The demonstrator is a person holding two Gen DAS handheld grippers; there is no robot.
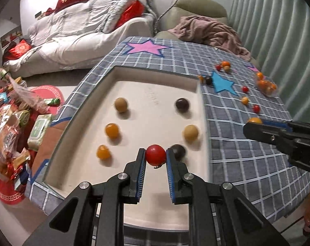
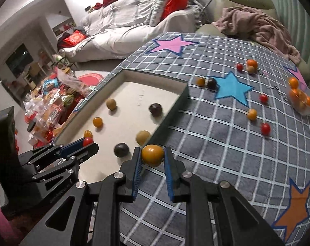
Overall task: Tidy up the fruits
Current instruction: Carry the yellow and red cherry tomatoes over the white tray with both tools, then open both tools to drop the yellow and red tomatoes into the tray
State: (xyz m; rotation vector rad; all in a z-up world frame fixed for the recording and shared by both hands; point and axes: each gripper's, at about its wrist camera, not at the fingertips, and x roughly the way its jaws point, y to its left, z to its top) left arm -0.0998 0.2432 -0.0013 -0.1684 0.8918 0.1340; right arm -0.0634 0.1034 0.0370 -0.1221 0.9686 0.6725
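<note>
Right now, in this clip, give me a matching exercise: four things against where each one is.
Things:
1. red fruit
2. orange fruit
3. white tray
4. clear bag of oranges

Places:
A. far right of the tablecloth
B. between the right gripper's fingers
C. holds six loose fruits
D. between the left gripper's fingers

Pairs: 1-D, 2-B, 3-C, 4-A

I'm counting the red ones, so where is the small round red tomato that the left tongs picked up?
The small round red tomato sits pinched in the left tongs, over the near end of the white rectangular tray, just left of a dark brown round fruit.
</note>
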